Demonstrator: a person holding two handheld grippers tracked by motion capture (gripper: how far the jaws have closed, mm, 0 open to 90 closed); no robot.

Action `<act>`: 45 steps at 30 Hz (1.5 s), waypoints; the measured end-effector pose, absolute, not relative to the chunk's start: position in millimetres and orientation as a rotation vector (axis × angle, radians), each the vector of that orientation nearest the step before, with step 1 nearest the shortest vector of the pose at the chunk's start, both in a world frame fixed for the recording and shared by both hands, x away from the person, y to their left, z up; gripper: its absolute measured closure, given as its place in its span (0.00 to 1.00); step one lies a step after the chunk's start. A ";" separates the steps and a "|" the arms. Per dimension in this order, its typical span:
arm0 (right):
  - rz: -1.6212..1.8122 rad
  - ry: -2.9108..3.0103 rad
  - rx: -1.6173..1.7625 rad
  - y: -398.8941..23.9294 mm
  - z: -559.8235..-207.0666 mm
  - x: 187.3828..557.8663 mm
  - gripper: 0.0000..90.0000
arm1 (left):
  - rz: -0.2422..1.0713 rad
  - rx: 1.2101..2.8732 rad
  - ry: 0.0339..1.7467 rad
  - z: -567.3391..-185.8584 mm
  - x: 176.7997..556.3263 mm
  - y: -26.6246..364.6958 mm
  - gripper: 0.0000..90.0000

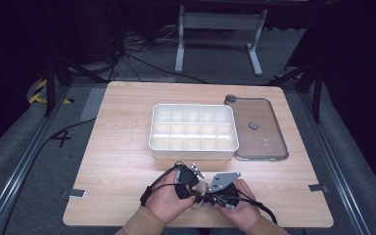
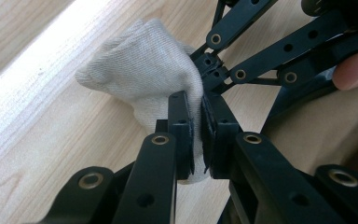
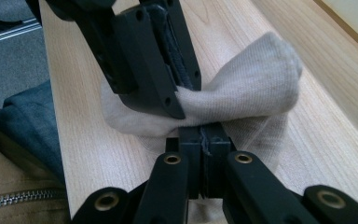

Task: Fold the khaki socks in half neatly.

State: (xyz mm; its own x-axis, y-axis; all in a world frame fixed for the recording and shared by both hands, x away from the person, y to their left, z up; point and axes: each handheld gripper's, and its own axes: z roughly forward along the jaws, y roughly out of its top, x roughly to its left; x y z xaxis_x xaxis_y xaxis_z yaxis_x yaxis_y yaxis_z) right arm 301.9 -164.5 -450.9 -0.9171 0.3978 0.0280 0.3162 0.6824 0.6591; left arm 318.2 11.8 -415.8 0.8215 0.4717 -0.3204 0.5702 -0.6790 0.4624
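Your bench carries a white divided tray well beyond both claws, its compartments bare, and a clear lid lies flat just beside the tray, ahead of your right claw. Near the bench's front edge your two hands meet. Between them sits a beige sock, bunched up and resting on the wood. Your left claw is clamped on a fold of the sock. Your right claw is pressed together on another fold of the sock, just beside the left claw.
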 end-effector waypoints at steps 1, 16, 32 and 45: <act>1.053 2.776 0.592 -165.3 -450.3 302.4 1.00 | -0.235 2.444 0.765 -415.8 318.2 11.8 0.92; 0.988 2.790 0.675 -202.6 -435.1 303.5 0.99 | -0.225 2.448 0.775 -415.3 317.7 12.3 0.92; 0.983 2.838 0.672 -189.6 -452.5 300.0 1.00 | -0.215 2.422 0.767 -413.4 317.2 8.3 0.92; 1.005 2.844 0.669 -191.4 -447.3 300.3 1.00 | -0.249 2.452 0.755 -425.3 317.7 -0.1 0.92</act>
State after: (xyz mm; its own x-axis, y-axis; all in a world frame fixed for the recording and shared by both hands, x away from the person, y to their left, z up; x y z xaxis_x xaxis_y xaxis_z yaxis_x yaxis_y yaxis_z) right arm 300.3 -191.4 -447.3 -0.9048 0.4154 0.0932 0.3818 0.6948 0.6095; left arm 317.7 -0.1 -425.3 0.8246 0.4623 -0.3261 0.5656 -0.6868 0.4564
